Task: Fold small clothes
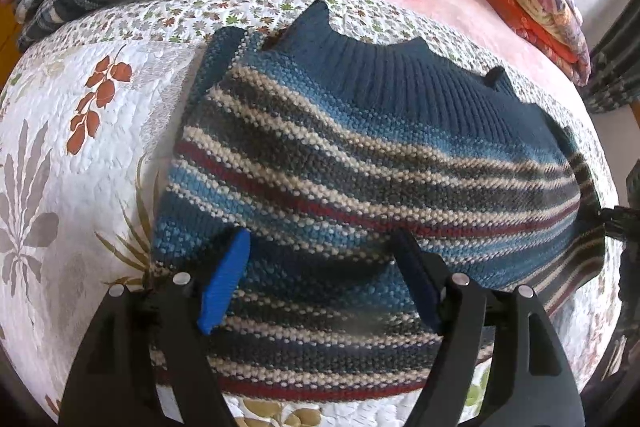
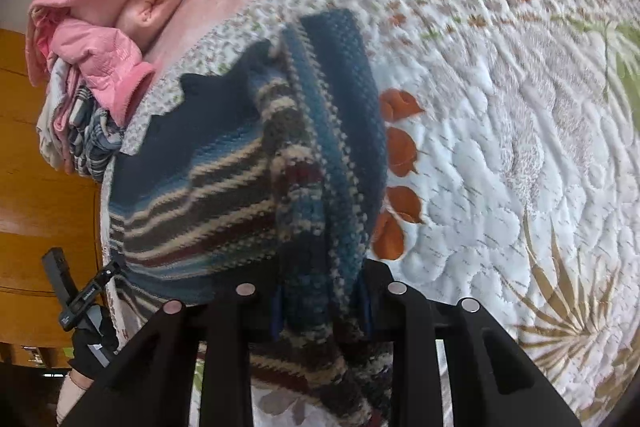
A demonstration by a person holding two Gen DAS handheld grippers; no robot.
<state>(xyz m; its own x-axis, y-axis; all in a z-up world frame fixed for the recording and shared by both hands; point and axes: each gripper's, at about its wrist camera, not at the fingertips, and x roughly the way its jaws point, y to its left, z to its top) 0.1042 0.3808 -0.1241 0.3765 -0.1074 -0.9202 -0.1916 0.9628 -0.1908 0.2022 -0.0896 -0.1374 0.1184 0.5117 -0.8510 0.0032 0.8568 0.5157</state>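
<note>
Striped knit sweater (image 1: pixel 340 163): lying collar-up on quilted bedspread (image 1: pixel 60 131), near its edge. Right gripper (image 2: pixel 320 311): clamped on a bunched side fold, presumably for folding inward. Left gripper (image 1: pixel 320 279): spread wide above hem, gripping nothing.

Black hand-held gripper (image 1: pixel 320 283), blue pads (image 1: pixel 224 283), silver pins

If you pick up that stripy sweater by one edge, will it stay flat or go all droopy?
Probably droopy. The striped sweater is soft chunky knit, and where the right gripper pinches it, it already bunches into folds. It looks thick, so maybe a bit heavy for its size. The bumpy yarn likely won't slip from the fingers.
</note>
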